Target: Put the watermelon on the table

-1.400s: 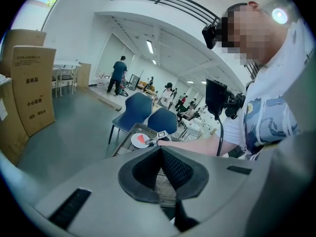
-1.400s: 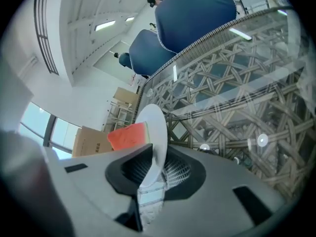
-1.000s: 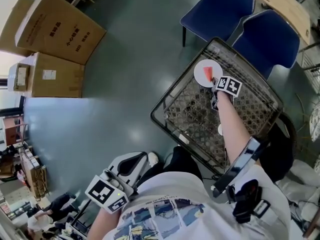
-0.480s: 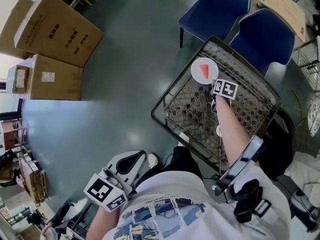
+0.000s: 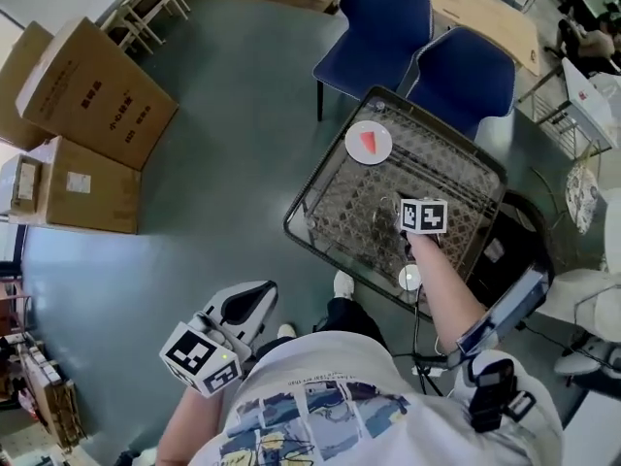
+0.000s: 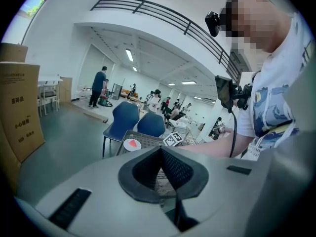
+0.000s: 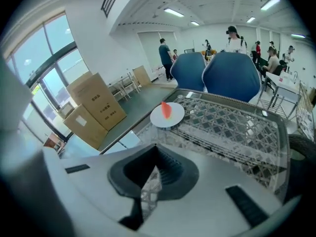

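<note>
A red watermelon wedge (image 5: 369, 142) lies on a small white plate (image 5: 356, 152) at the far left corner of the black wire-mesh table (image 5: 456, 163). My right gripper (image 5: 419, 207) hovers over the middle of the mesh, well short of the plate, shut with nothing between its pads. In the right gripper view the wedge (image 7: 166, 110) and plate (image 7: 174, 119) lie ahead of the shut gripper (image 7: 157, 154). My left gripper (image 5: 254, 294) hangs low beside the person's body, shut and empty. From the left gripper view, beyond that gripper (image 6: 160, 149), the plate (image 6: 128, 145) is far off.
Two blue chairs (image 5: 388, 17) (image 5: 466, 71) stand behind the wire table. Cardboard boxes (image 5: 92, 90) (image 5: 78, 187) sit on the grey floor at the left. A wooden table (image 5: 485, 13) runs along the top right. People stand far back in the hall.
My right gripper has pulled back from the plate toward the person and risen. The plate and wedge stay on the mesh. The left gripper shifted slightly.
</note>
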The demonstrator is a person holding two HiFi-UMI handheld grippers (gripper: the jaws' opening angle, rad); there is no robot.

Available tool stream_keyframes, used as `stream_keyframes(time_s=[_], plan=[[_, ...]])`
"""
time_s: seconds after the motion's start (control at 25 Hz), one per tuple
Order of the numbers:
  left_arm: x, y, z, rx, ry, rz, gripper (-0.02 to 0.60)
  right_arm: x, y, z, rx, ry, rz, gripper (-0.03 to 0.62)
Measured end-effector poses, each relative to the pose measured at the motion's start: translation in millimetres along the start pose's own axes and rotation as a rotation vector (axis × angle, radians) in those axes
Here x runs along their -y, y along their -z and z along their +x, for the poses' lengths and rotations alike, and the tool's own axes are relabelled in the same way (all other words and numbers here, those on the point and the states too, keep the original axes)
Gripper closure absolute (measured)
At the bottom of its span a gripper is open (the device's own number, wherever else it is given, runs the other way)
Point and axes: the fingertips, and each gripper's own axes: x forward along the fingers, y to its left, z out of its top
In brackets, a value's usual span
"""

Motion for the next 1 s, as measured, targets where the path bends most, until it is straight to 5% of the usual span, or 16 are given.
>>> stream_keyframes(time_s=[0.36, 0.72, 1.0], plan=[[17.7, 52.8, -110.7, 0.035, 0.139, 0.089, 0.572, -161.9, 63.1, -152.1, 0.146, -0.081, -0.194, 0.585], [38.3, 138.1, -210.6, -0.021, 0.258, 0.113, 0.572, -349.6, 196.9, -264.1, 0.226, -0.203, -0.183, 0.585], [78.3, 171.9, -236.3, -0.061, 0.344, 0.152, 0.572, -416.6, 249.8, -331.5, 0.261, -0.199, -0.298, 0.585]])
